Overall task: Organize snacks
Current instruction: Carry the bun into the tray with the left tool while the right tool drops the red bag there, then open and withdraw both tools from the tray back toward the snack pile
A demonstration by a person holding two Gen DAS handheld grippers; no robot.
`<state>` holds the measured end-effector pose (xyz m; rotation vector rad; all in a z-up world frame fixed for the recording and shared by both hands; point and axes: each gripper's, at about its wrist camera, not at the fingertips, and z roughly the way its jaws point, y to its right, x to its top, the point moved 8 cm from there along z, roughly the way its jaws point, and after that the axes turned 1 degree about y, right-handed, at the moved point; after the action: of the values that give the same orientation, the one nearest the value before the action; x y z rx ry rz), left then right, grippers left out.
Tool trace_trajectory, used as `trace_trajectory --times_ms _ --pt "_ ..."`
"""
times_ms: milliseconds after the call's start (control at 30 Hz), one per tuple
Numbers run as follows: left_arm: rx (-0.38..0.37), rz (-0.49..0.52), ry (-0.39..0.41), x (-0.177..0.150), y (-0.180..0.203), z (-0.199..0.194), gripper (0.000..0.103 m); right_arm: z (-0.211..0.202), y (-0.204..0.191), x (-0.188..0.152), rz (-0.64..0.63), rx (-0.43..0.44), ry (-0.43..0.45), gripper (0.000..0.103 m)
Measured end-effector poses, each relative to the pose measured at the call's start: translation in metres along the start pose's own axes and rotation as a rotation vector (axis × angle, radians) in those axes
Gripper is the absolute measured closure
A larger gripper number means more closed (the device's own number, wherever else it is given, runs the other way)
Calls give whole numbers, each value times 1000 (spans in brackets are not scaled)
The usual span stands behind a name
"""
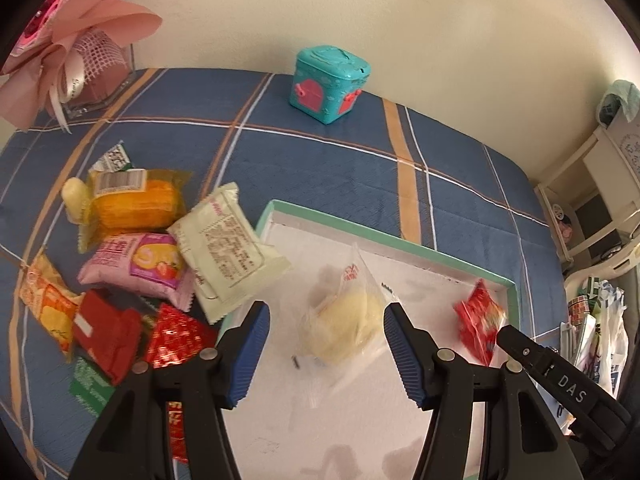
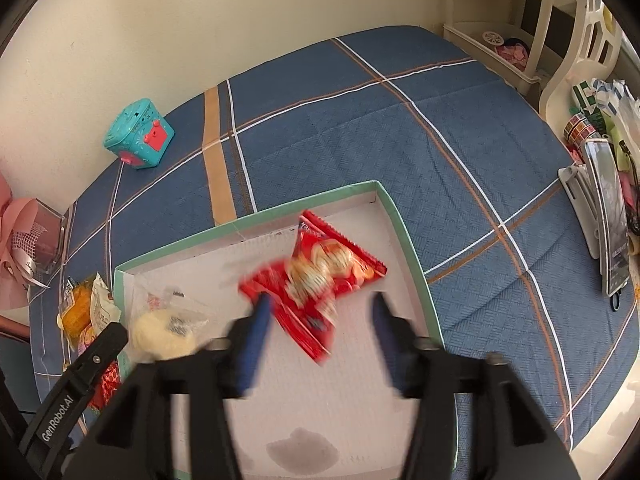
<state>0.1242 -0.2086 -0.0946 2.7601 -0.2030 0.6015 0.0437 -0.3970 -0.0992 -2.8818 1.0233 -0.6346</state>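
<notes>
A shallow white box with a green rim (image 1: pixel 360 232) (image 2: pixel 412 248) lies on the blue plaid cloth. In it lie a clear packet with a pale yellow cake (image 1: pixel 344 320) (image 2: pixel 164 332) and a red snack packet (image 1: pixel 480 324) (image 2: pixel 324 276). My left gripper (image 1: pixel 326 348) is open, its jaws on either side of the cake packet and a little above it. My right gripper (image 2: pixel 320 320) is open and empty, just above the near end of the red packet. A pile of snack packets (image 1: pixel 132 256) lies left of the box.
A teal toy box (image 1: pixel 328 84) (image 2: pixel 138 134) stands near the wall. A pink bouquet in a clear holder (image 1: pixel 72 56) is at the far left. A cream shelf unit (image 2: pixel 520 32) and a phone on a stand (image 2: pixel 608 216) are at the right edge.
</notes>
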Motion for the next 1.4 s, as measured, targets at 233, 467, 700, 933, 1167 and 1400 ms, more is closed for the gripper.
trace_trajectory --times_ms 233,467,700,933,1167,1400 --pt "130 28 -31 -6 -17 -6 36 -3 -5 -6 -32 -20 -13 30" --pt "296 62 3 -4 -43 -21 22 -8 -18 -13 -81 -20 -15 20" --pt "404 72 78 4 -60 -42 17 -18 -30 -17 -122 -18 13 7" --pt "452 33 135 9 -73 -62 16 -30 -52 -20 -167 17 37 7" --pt "474 26 138 7 -86 -75 16 -39 -72 -25 -207 44 62 7" --pt "474 -8 128 6 -109 -89 14 -47 -90 -31 -236 68 89 7"
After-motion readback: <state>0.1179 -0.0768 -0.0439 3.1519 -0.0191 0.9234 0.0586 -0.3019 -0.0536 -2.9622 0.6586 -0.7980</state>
